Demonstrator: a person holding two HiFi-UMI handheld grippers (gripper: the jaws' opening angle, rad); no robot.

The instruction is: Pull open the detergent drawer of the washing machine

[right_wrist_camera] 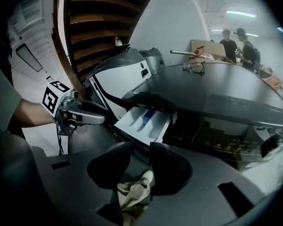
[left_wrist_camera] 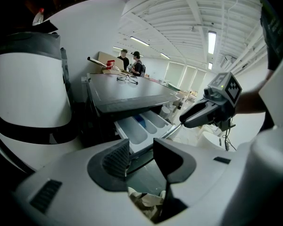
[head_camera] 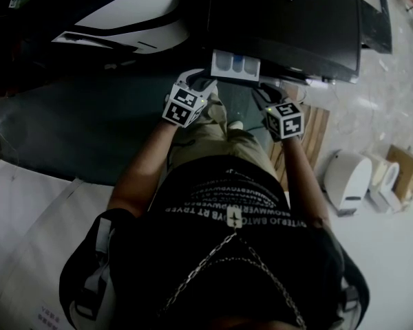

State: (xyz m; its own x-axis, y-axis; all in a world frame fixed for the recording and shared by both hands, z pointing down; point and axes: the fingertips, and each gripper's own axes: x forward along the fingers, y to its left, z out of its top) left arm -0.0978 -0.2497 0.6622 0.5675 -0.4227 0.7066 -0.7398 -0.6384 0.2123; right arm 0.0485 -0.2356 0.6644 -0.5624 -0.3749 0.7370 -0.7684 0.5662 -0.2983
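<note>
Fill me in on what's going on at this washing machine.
A person stands over the washing machine with a handheld gripper in each hand. The detergent drawer is pulled out, its pale compartments and a blue insert exposed. The left gripper hovers just short of the drawer's front, fingers apart with nothing between them. The right gripper hangs beside it, fingers also apart and empty. Neither is touching the drawer.
</note>
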